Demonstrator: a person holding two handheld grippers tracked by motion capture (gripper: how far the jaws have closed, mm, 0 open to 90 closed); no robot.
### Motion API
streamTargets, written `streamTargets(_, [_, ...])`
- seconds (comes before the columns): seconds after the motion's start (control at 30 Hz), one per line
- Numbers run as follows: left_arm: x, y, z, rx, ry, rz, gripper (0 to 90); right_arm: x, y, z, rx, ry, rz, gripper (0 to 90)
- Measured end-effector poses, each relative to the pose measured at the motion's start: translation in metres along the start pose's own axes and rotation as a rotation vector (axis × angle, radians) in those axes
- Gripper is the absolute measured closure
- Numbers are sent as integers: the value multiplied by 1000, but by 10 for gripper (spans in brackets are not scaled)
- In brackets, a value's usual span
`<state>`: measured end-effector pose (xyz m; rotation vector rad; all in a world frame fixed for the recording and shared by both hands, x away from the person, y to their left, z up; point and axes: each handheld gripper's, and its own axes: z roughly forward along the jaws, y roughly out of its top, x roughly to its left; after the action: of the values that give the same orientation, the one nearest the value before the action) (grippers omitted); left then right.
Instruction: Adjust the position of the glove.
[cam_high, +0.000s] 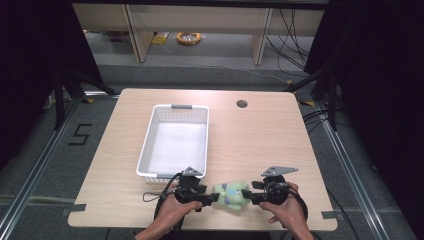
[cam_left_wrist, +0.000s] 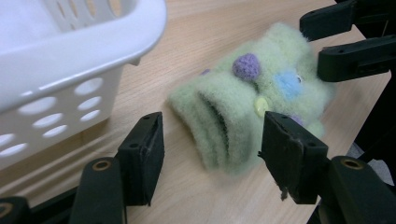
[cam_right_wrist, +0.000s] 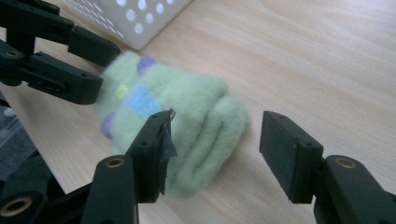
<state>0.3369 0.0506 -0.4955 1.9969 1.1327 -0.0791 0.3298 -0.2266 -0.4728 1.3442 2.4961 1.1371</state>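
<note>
The fuzzy pale-green folded sock lies near the table's front edge, between both spread grippers, left and right; uneven pinches could unfold it.

Lab-like recording space, black curtains, metal floor rails, loose cables, taped number marker

Light wood table: white perforated basket left-centre; fuzzy green sock near front edge.

Green fuzzy toy between left gripper and right gripper.
</note>
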Motion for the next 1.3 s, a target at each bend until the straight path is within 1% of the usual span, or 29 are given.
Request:
streamTargets(0.03, [-1,1,3,-6,2,-15,391,-2,1,4,13,-5,-2,447])
streamTargets(0.07, [-1,1,6,-13,4,-21,395,-5,1,7,21,9,-5,450])
streamTargets(0.1, [-2,2,8,-7,9,-27,398,-6,0,9,37,5,7,457])
streamTargets(0.13, [-1,2,10,7,13,-20,406,-6,-1,13,27,-4,20,468])
streamTargets(0.2, [-1,3,13,12,3,-28,419,-9,-1,16,44,7,21,482])
streamTargets(0.23, [-1,3,14,8,1,-34,426,-7,-2,18,31,11,48,485])
streamTargets(0.27, [-1,3,14,18,-6,-19,433,-11,-1,16,50,8,22,485])
streamTargets(0.3, [-1,3,15,16,-7,-14,439,-10,-1,16,63,14,53,485])
streamTargets(0.33, [-3,2,16,16,-7,-30,442,-13,-1,18,49,9,34,485])
streamTargets(0.37, [-3,2,17,21,-9,-36,444,-14,-2,19,45,19,35,486])
streamTargets(0.4, [-1,1,18,21,-16,-31,447,-15,-3,19,48,20,50,487])
streamTargets(0.47, [0,-1,19,27,-42,-44,465,-17,-4,19,66,48,74,501])
streamTargets(0.5, [-1,-1,20,26,-41,-42,470,-17,-5,19,54,35,60,504])
streamTargets(0.53, [-1,-1,20,19,-40,-47,475,-17,-7,21,31,42,66,505])
streamTargets(0.57, [0,-1,21,22,-50,-45,483,-19,-7,21,44,67,70,513])
streamTargets(0.6, [0,-1,21,27,-66,-52,497,-19,-8,21,48,71,75,522])
streamTargets(0.73, [0,-1,22,17,-71,-47,526,-20,-10,23,32,96,97,528])
streamTargets(0.77, [0,-1,22,24,-69,-37,532,-21,-11,24,28,111,111,528])
streamTargets(0.8, [0,-1,23,20,-65,-44,540,-22,-12,26,23,130,129,530])
streamTargets(0.83, [0,-1,23,16,-65,-47,553,-20,-13,27,29,156,178,531])
streamTargets(0.87, [0,-2,23,19,-70,-39,570,-23,-14,28,23,150,147,540])
streamTargets(0.9, [0,-2,22,23,-62,-34,589,-23,-14,29,19,164,149,546])
streamTargets(0.93, [0,-3,22,9,-84,-33,611,-22,-14,29,21,153,148,552])
streamTargets(0.97, [-1,-3,22,5,-76,-29,630,-22,-14,29,20,157,151,568])
streamTargets(1.03, [-2,-3,21,-1,-69,-24,660,-23,-15,31,11,200,158,622])
streamTargets(1.1, [-2,-4,21,-5,-71,-21,678,-23,-15,31,10,217,159,664])
streamTargets(1.13, [-1,-5,21,-16,-79,-19,686,-22,-15,30,10,214,159,683])
streamTargets(1.2, [0,-5,20,-7,-96,-17,697,-22,-15,30,1,214,149,707])
streamTargets(1.3, [1,-6,18,-11,-102,-19,707,-20,-16,28,-15,214,145,731])
